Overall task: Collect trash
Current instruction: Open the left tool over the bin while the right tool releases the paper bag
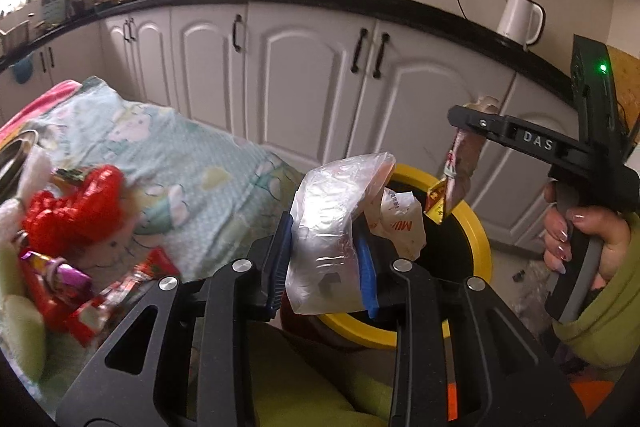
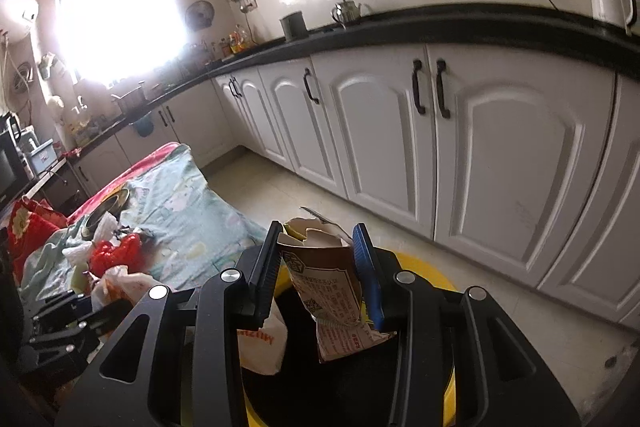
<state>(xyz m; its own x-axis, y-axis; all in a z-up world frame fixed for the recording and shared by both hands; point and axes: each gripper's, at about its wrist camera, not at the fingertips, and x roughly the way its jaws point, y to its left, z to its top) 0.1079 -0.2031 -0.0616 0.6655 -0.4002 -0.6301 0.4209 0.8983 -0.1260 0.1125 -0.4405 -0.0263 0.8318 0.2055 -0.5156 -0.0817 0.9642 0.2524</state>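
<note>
My left gripper (image 1: 325,259) is shut on a crumpled clear plastic bag (image 1: 328,223) and holds it over the near rim of a yellow-rimmed black trash bin (image 1: 478,227). A white paper wrapper (image 1: 400,219) lies in the bin. My right gripper (image 2: 318,273) is shut on a torn brown snack packet (image 2: 332,291), held above the bin's opening (image 2: 424,263). The right gripper also shows in the left wrist view (image 1: 460,123), with the packet (image 1: 456,179) hanging from it. The white wrapper (image 2: 264,343) shows in the bin below it.
A table with a pale blue patterned cloth (image 1: 176,155) stands left of the bin, bearing a red plush toy (image 1: 72,211), red wrappers (image 1: 104,299) and a metal bowl (image 1: 16,155). White kitchen cabinets (image 1: 320,75) under a black counter run behind. A white kettle (image 1: 520,19) stands on it.
</note>
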